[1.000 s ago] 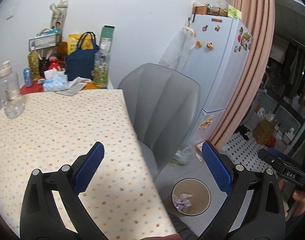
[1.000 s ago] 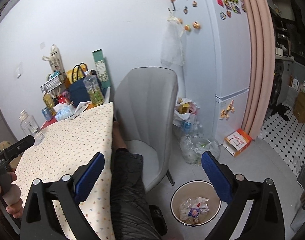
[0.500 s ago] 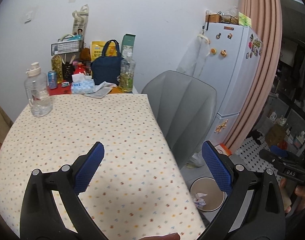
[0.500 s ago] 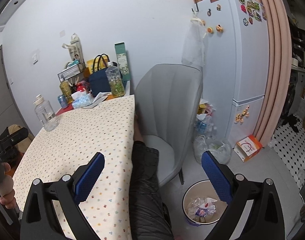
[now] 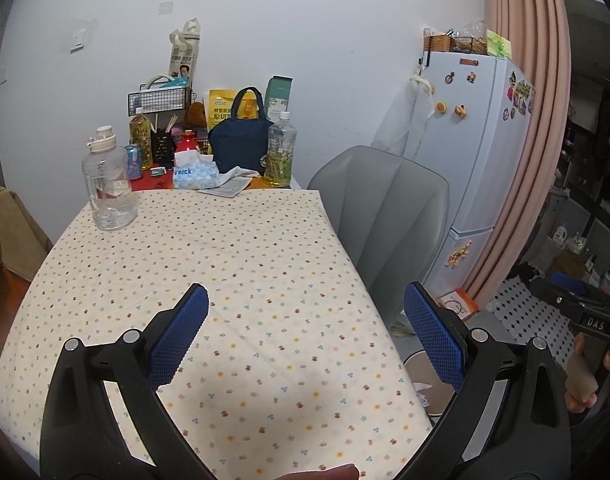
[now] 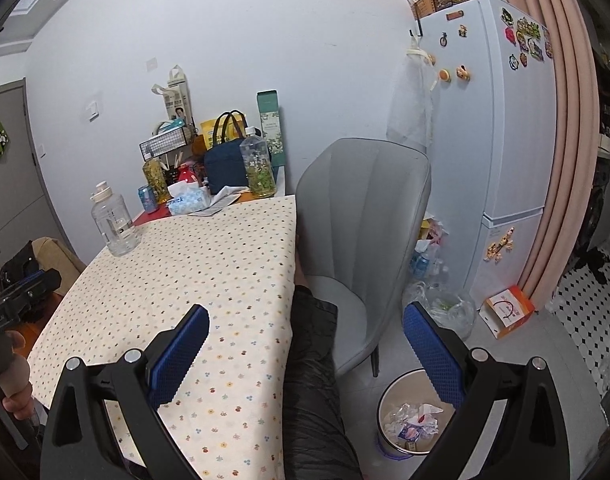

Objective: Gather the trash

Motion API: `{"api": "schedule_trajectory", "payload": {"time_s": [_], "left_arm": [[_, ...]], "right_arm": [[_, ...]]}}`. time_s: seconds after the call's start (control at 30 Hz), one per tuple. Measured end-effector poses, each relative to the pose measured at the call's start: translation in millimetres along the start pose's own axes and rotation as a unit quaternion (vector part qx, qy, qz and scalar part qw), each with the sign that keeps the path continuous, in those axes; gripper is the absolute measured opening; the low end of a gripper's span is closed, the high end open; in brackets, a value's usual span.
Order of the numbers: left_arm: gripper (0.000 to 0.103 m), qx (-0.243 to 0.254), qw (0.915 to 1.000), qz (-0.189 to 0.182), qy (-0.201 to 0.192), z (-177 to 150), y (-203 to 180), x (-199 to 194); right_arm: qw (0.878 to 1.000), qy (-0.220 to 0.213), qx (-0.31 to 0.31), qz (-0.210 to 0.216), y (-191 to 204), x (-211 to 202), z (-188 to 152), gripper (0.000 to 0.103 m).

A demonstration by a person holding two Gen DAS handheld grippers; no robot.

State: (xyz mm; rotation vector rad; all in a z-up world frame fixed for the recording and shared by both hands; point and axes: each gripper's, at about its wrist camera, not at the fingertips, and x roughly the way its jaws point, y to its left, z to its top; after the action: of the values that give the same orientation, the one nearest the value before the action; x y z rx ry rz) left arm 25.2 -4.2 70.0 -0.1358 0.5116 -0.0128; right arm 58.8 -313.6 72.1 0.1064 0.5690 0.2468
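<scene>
1. Left wrist view: the left gripper (image 5: 305,316) hangs wide open and empty above the dotted tablecloth (image 5: 209,264); the trash bin (image 5: 429,394) peeks past the table's right edge.
2. Right wrist view: the right gripper (image 6: 305,336) gapes empty; the trash bin (image 6: 385,436), holding crumpled wrappers (image 6: 413,422), stands on the floor beside the grey chair (image 6: 365,216).

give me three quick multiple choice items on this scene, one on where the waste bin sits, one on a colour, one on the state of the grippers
1. Where is the waste bin?
A. on the table
B. on the floor beside the grey chair
C. on top of the fridge

2. What colour is the handled bag at the table's far end?
A. navy blue
B. red
C. white

3. How do the left gripper and right gripper stand?
A. both shut on trash
B. one open, one shut
C. both open, holding nothing

Answers: 1 B, the bin stands on the floor by the chair leg, trash inside. 2 A, its body is dark blue. 3 C, each pair of blue pads is spread wide with nothing between.
</scene>
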Motion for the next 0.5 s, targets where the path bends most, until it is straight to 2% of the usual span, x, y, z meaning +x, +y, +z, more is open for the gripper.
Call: {"api": "schedule_trajectory", "payload": {"time_s": [0.5], "left_arm": [[0.097,-0.016,0.9995,0.025,-0.007,-4.7,22.3,-11.7]], "right_arm": [[1.000,0.009,-0.006,0.019,13.0,3.5,-5.8,0.095]]}}
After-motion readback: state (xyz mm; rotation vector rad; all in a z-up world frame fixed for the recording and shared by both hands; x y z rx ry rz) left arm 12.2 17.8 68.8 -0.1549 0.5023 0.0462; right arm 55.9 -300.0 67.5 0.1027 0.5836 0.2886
